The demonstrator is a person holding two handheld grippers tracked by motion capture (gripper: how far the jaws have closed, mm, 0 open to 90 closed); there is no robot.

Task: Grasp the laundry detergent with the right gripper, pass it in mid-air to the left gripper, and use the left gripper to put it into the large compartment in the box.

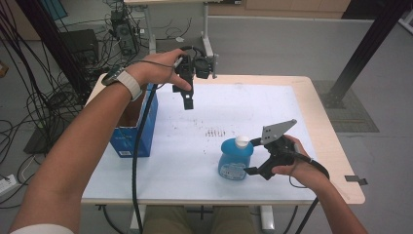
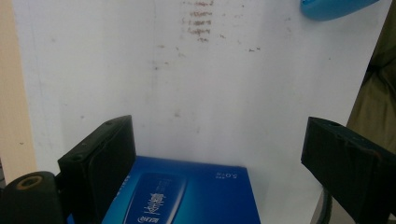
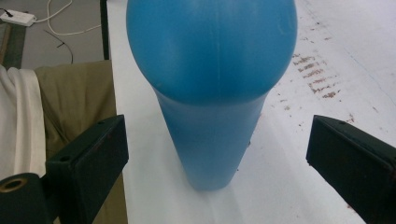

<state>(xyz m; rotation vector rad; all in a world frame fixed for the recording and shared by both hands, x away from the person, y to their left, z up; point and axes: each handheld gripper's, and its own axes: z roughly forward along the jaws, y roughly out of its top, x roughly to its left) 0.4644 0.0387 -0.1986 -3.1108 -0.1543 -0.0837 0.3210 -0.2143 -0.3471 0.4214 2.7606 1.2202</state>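
A blue bottle (image 1: 235, 160) with a white cap (image 1: 241, 141) stands upright on the white table mat (image 1: 195, 146), near the front right. My right gripper (image 1: 252, 156) reaches in from the bottle's right. In the right gripper view the blue bottle (image 3: 212, 93) stands between the wide-apart jaws of the right gripper (image 3: 217, 154), and neither pad touches it. My left gripper (image 1: 188, 100) hangs in the air over the back left of the table, pointing down, open and empty. An open blue box (image 1: 134, 127) stands at the left. In the left gripper view, the blue box (image 2: 187, 196) lies below the left gripper (image 2: 224, 144).
Brown smudges (image 1: 214, 131) mark the middle of the mat. The wooden table edge (image 1: 336, 146) borders it on the right. Black posts (image 1: 363, 48) and tangled cables (image 1: 29, 97) stand beyond the table. A cable (image 1: 136, 165) trails from the left gripper across the box.
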